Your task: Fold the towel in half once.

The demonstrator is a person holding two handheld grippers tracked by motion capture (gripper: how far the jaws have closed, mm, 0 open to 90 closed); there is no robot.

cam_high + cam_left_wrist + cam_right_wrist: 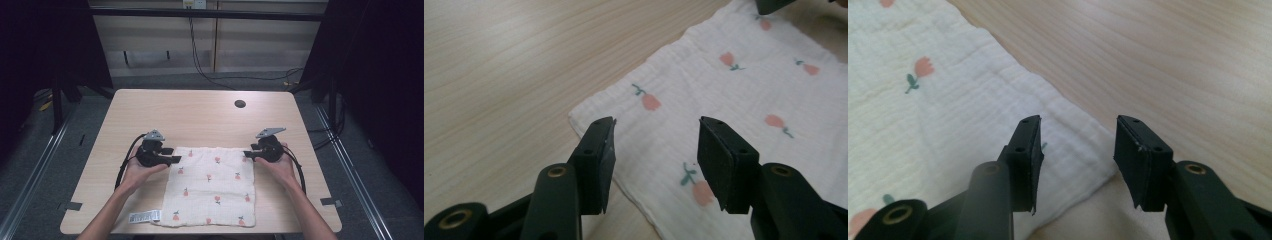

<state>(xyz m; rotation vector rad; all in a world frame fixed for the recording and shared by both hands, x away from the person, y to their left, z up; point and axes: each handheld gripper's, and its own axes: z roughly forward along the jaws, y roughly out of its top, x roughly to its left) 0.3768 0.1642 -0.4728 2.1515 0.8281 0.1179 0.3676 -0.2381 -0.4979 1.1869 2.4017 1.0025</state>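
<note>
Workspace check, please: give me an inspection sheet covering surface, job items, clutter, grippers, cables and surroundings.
Surface: light wooden table with a round grommet hole.
Job's things: white muslin cloth printed with small pink flowers, spread flat at the near edge; label tag at its near left corner.
Clutter: nothing seen.
Grippers: left gripper open over the cloth's far left corner; right gripper open at the far right corner; neither grips cloth.
Cables: black lead trails from the left gripper; wires hang behind the table.
Surroundings: grey floor, pale wall panels.
</note>
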